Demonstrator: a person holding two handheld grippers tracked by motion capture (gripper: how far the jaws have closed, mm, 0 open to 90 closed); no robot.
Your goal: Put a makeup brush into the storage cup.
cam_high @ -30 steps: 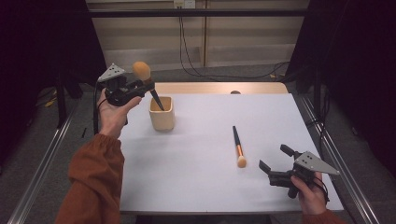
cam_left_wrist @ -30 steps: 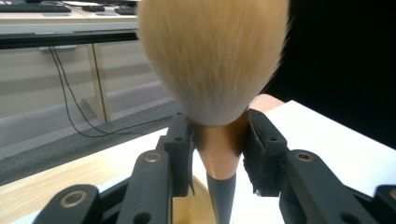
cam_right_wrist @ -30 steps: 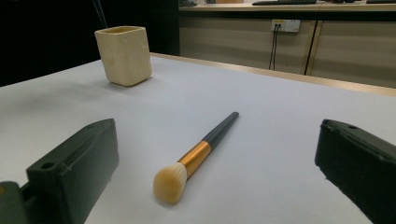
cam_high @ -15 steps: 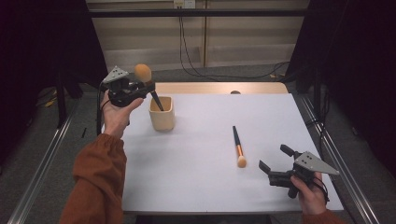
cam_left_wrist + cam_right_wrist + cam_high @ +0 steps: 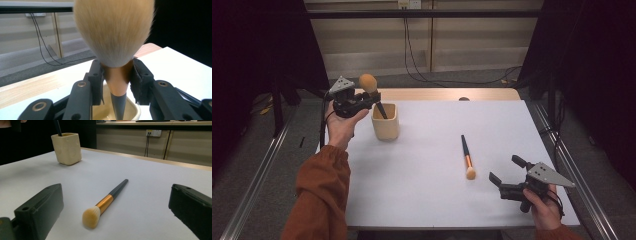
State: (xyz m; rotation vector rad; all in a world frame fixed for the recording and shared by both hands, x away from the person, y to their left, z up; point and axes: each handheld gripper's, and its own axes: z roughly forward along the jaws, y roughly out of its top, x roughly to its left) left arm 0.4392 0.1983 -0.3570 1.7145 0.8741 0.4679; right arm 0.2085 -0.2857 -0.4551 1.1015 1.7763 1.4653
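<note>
Brush [image 5: 113,32] stands pinched at its copper collar in my left gripper [image 5: 371,100], handle tip already inside the cup [image 5: 385,121] at the table's far left, so I'd lower it straight, then let go, while my right gripper [image 5: 508,172] waits spread.

We see a large makeup brush [image 5: 113,32] with tan-blond bristles, a copper ferrule and a dark grey handle above a cream square ceramic cup [image 5: 385,121]. On the white surface [image 5: 422,180] a smaller brush [image 5: 105,202] repeats those colours. Each black hand-held gripper [image 5: 362,100] [image 5: 507,175] has a grey plate; the sleeve [image 5: 319,195] is rust-orange.
</note>
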